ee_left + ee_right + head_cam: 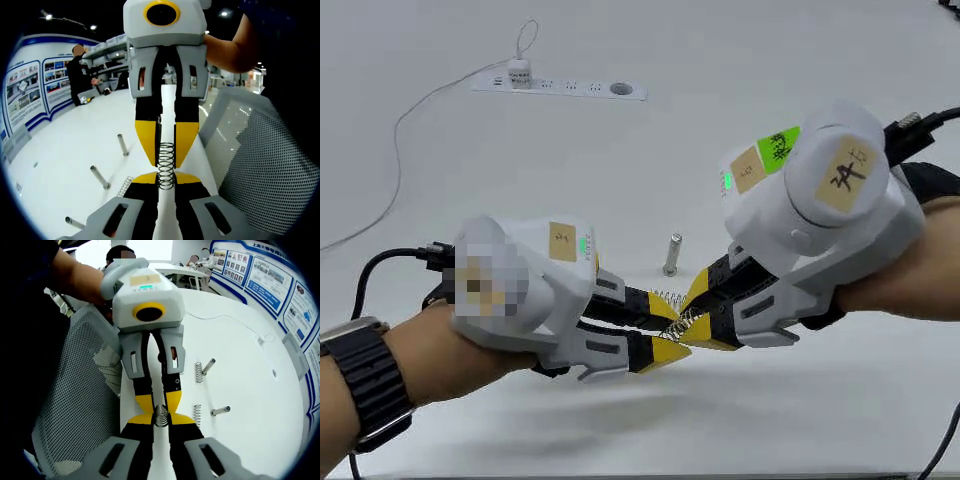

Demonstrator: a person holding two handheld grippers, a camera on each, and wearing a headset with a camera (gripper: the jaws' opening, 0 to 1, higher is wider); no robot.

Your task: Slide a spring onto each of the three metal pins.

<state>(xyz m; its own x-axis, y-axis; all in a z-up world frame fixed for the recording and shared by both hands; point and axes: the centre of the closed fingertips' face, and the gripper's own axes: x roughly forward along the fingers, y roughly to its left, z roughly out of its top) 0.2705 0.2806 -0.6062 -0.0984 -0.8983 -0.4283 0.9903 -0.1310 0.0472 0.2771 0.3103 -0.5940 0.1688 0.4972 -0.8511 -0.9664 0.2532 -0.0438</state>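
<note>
A small coil spring (678, 322) (166, 162) (160, 416) hangs above the white table (620, 170), gripped from both ends. My left gripper (665, 335) (166, 179) is shut on one end. Tip to tip with it, my right gripper (692, 315) (160, 421) is shut on the other end. In the left gripper view, the right gripper (166, 142) reaches down from the top. In the right gripper view, the left gripper (159, 404) does the same. One metal pin (672, 255) stands just behind the tips. Further pins (122, 145) (100, 177) (75, 223) (208, 366) (220, 411) show beside loose springs (663, 297) (125, 186) (198, 371) (197, 415).
A white power strip (560, 87) with a plugged-in charger and a cable lies at the back of the table. A mesh chair (265, 160) (75, 390) stands at the table's near edge. A person (80, 75) stands in the background.
</note>
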